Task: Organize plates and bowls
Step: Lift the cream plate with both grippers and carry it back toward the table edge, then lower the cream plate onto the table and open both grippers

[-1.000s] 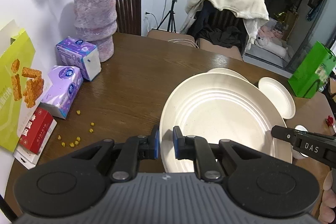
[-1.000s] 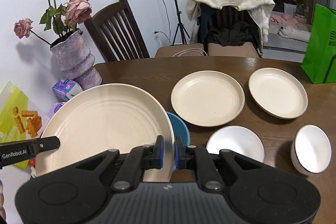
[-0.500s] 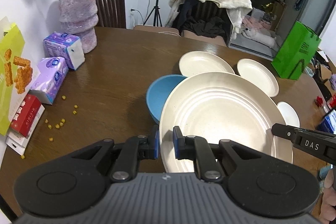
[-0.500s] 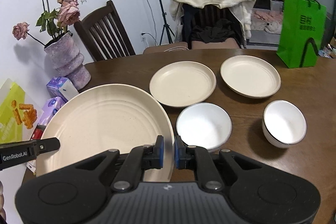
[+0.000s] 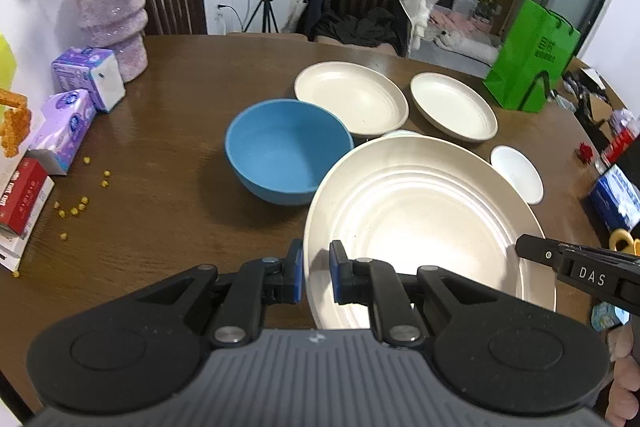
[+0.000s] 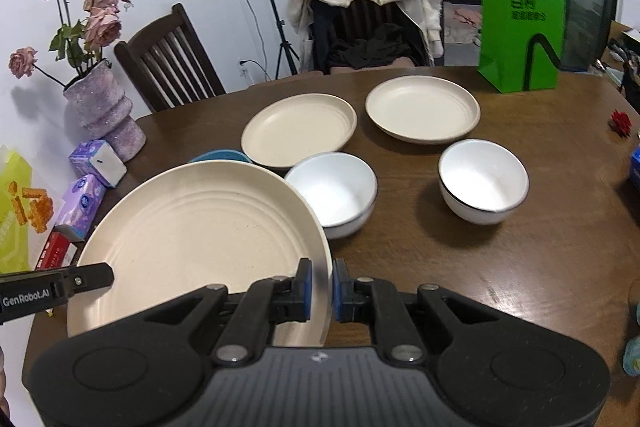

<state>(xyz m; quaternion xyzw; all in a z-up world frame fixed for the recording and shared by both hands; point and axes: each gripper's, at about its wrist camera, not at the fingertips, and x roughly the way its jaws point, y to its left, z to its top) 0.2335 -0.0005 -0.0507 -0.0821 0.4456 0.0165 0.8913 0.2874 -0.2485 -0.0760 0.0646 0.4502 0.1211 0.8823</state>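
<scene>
Cream-coloured, the large ridged plate (image 5: 424,223) hangs above the worktop (image 5: 172,227), its opposite rims pinched by the left gripper (image 5: 316,277) and right gripper (image 6: 320,289). Since a second ago it has travelled away from the purple vase (image 5: 112,15), uncovering the blue bowl (image 5: 286,151) and now overlapping a white bowl (image 6: 340,193).

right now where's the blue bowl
In the left wrist view the blue bowl sits mid-table, just left of the big held plate and in front of a smaller cream plate. In the right wrist view only its rim shows behind the big plate.
</scene>
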